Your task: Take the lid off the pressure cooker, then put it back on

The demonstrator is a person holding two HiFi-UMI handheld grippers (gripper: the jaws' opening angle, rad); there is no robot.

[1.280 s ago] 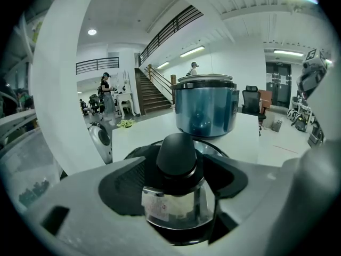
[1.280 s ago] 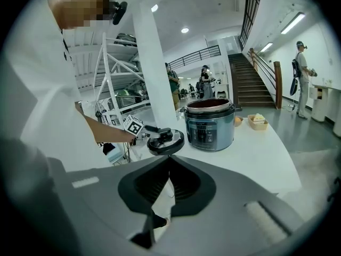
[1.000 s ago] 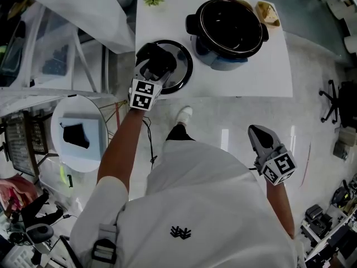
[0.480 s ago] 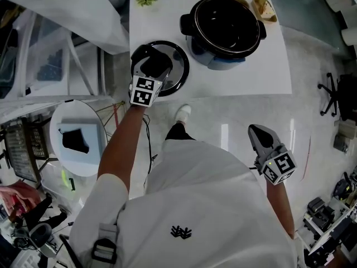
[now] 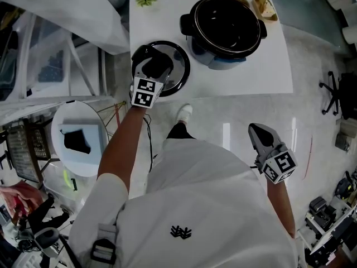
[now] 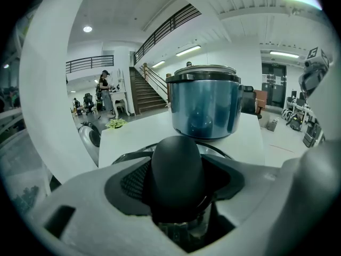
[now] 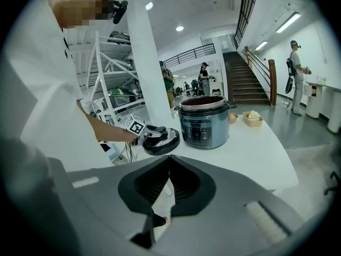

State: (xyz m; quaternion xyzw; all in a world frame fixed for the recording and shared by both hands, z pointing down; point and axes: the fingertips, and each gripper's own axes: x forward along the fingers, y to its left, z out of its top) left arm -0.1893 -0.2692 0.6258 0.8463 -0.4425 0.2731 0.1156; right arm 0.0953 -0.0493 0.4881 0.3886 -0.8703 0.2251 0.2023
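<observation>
Closing over the last moment, the left gripper has drawn its jaws in around the black knob of the pressure cooker lid, and both pads now sit against the knob's sides. Lid and cooker have not shifted: the lid lies flat on the white table, near its left front corner, just beside the open pressure cooker and apart from it. The right gripper has stayed low beside the person's body, away from the table, jaws pressed together on nothing.
</observation>
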